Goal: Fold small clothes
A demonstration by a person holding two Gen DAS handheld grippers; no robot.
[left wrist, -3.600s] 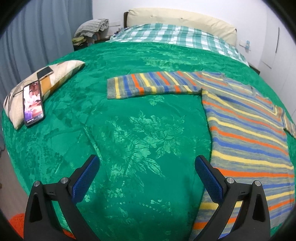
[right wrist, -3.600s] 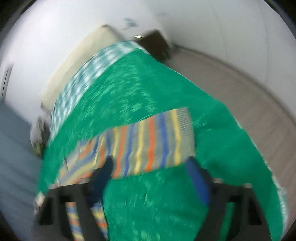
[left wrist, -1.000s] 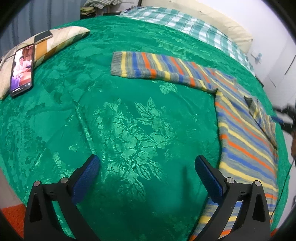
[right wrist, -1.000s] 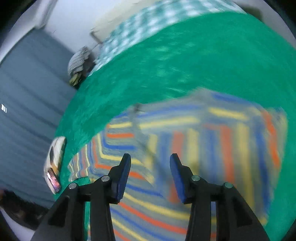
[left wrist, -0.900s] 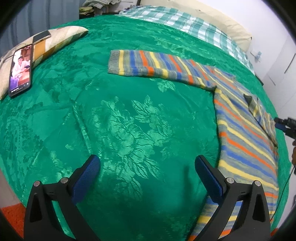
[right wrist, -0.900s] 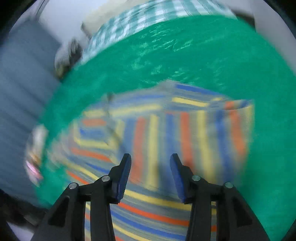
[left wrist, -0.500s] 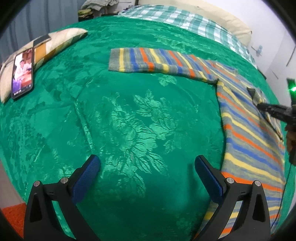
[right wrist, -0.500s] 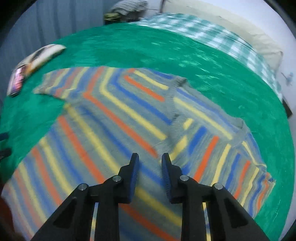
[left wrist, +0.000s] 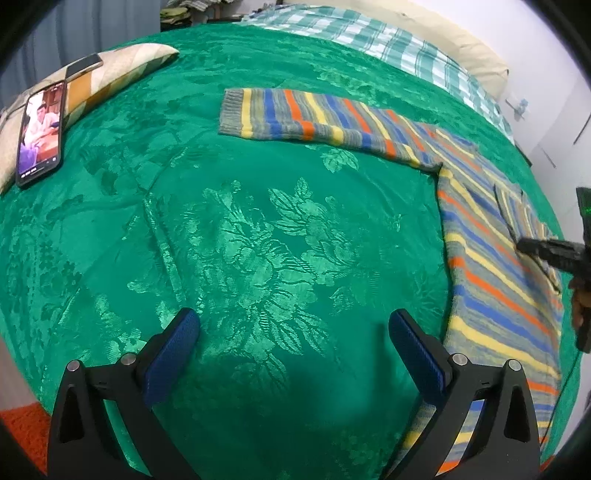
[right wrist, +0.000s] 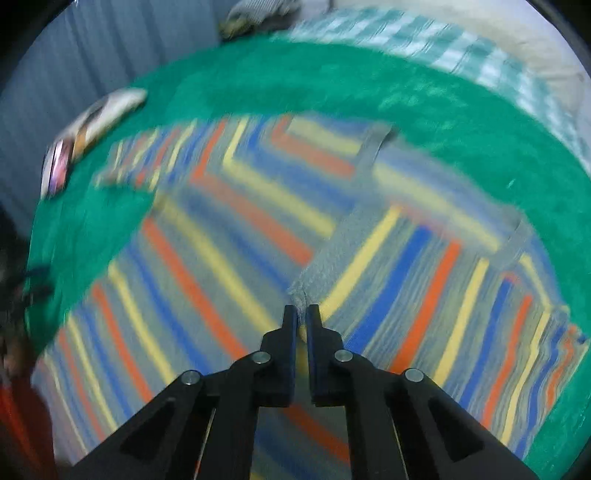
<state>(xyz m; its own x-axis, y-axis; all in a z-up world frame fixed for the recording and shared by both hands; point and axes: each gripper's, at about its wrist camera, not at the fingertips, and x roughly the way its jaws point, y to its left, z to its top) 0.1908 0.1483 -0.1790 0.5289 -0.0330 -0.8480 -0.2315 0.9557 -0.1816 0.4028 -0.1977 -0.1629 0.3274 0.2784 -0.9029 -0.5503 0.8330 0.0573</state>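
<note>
While the left tool (left wrist: pixel 293 338) hangs wide open over bare green bedspread (left wrist: pixel 258 229), nothing between its blue pads (left wrist: pixel 171 350), the right tool (right wrist: pixel 301 317) is closing on the striped sweater (right wrist: pixel 258 229). Its jaws are nearly together, and a small pucker of grey knit sits pinched between the tips, at the edge of the sleeve folded across the body. Right view is motion-blurred, so finer detail is unclear.

Sweater lies flat on the bed, stripes grey, blue, orange, yellow. In the left view its body (left wrist: pixel 491 280) runs down the right side; one sleeve (left wrist: pixel 317 118) stretches out flat to the left, cuff end toward the patterned pillow (left wrist: pixel 122 74). Other sleeve is folded in over the chest, and the right tool (left wrist: pixel 546 251) comes in from the right edge there, tips on the knit.

Phone (left wrist: pixel 38 133) with lit screen leans against that pillow at far left, a second phone (left wrist: pixel 83 66) on top of the pillow. Checked sheet (left wrist: pixel 369 33) and cream pillow (left wrist: pixel 443 40) at the head of the bed. Part of a hand (left wrist: pixel 578 299) shows at the right edge.
</note>
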